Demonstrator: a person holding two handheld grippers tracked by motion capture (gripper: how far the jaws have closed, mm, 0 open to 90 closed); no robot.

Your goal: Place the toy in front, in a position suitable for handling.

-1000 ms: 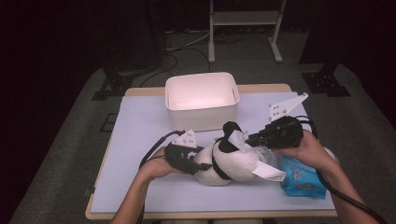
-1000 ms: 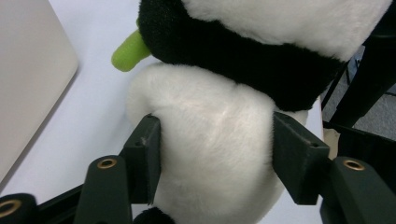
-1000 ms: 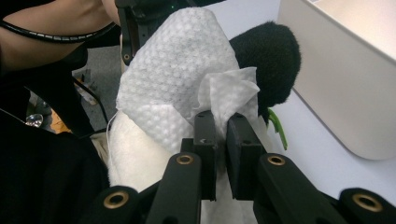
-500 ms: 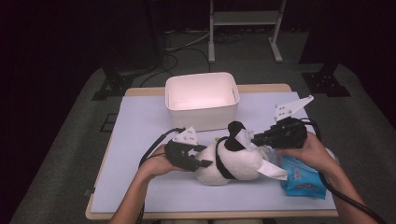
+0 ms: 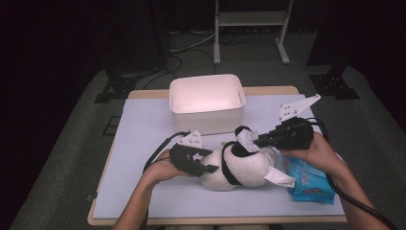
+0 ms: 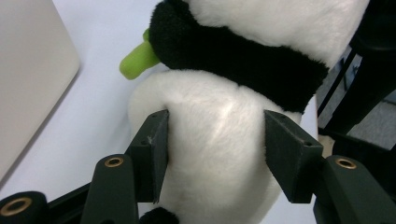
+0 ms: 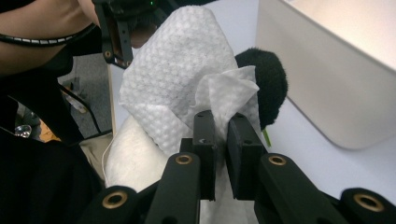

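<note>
High view: a pale tabletop (image 5: 143,143) carries a white tub (image 5: 207,102) at the back and a blue wipe packet (image 5: 310,183) at the front right, just beside the person's right hand. Between the hands lies a plush panda (image 5: 239,167), white with black bands, on its side. The left claw (image 5: 210,160) meets its rear end; the right claw (image 5: 258,141) reaches its head, where a white wipe (image 5: 247,139) sits.

Left gripper view: the left claw (image 6: 215,140) straddles the panda's (image 6: 219,140) white body, both pads pressed into the fur. Its jaws have just been opening slightly, the plush between them. A green stub (image 6: 137,58) sticks out beside the black band; the tub's wall (image 6: 32,74) stands at left.

Right gripper view: the right claw (image 7: 220,140) is clenched on the dimpled wipe (image 7: 182,88), draped over the panda's black ear (image 7: 271,84). The tub (image 7: 327,79) rises close at right.
</note>
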